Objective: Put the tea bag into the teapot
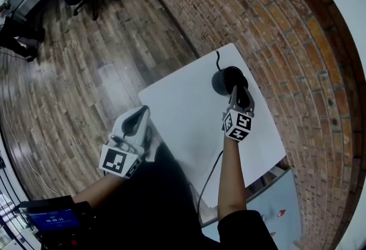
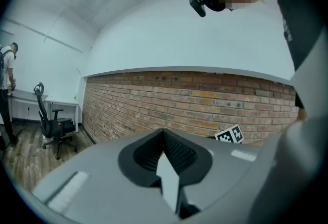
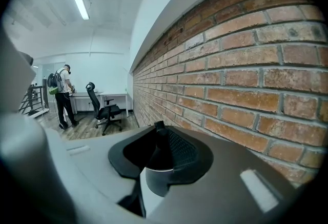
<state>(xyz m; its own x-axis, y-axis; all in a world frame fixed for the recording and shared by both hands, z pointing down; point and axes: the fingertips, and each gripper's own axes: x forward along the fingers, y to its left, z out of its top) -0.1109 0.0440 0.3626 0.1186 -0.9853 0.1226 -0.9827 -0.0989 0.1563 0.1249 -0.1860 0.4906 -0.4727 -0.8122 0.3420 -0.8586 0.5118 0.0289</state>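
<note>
1. Teapot [image 1: 224, 78], black, stands on the white tabletop [image 1: 183, 117] beside the brick wall [image 1: 274, 43].
2. Right hand-held gripper [image 1: 238, 93] is half closed, gripping the teapot's dark rounded part.
3. Left hand-held gripper [image 1: 137, 117], jaws closed together, hangs beside the tabletop's near edge.

A white table [image 1: 189, 123] stands against the brick wall [image 1: 274, 26] on a wooden floor [image 1: 86, 60]; a black cable [image 1: 210, 173] trails off its near edge. A person with a backpack [image 3: 61, 96] stands at a desk [image 3: 84, 95] near a black office chair [image 3: 104, 109]; a strip light [image 3: 79, 0] glows overhead.

Left tool [image 1: 136, 121], right tool [image 1: 241, 93]: both clamped.
</note>
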